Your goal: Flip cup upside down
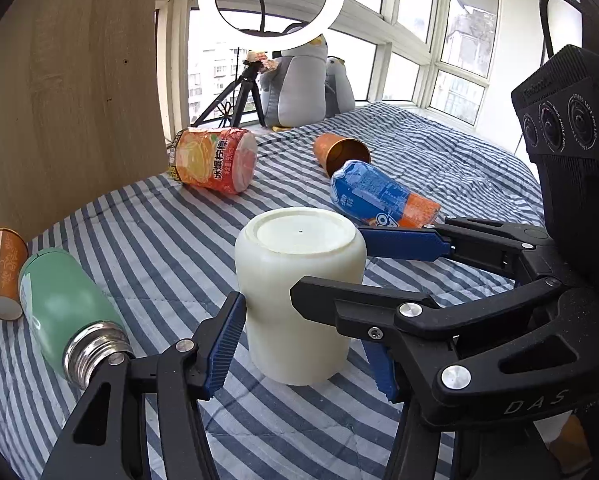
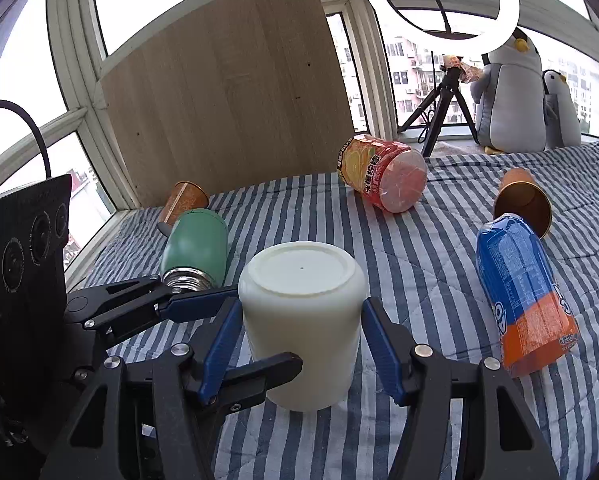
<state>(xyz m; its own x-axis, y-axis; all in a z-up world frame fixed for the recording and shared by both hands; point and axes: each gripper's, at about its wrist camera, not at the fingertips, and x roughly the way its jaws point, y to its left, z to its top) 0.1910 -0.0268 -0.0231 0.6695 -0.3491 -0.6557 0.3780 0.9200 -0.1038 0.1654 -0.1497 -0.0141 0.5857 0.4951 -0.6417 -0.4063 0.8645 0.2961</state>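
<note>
as shown, cup (image 1: pixel 299 300): base up on the striped bedding (image 1: pixel 159 208)
left gripper (image 1: pixel 303 344): jaws spread, flanking cup
right gripper (image 2: pixel 295 344): jaws spread, flanking cup
step: flip looks done
next: withdraw without tipping it

Red-orange drink can (image 1: pixel 213 160), lying on its side: vertical Chinese characters on the label, roughly "冰爆桔棒", smaller print beside them too small to read. Same can in the right wrist view (image 2: pixel 381 174), characters there blurred. Blue-orange snack pack (image 1: pixel 383 196): partial white letters "O" and "A", fine print on the blue part unreadable; in the right wrist view (image 2: pixel 525 296) "OA" shows at its edge. Black gripper body (image 1: pixel 535 402): embossed "DAS". Black camera module (image 1: pixel 559 112): lens ring reads "WIDE ANGLE" and "LEFT", the rest unclear.
</note>
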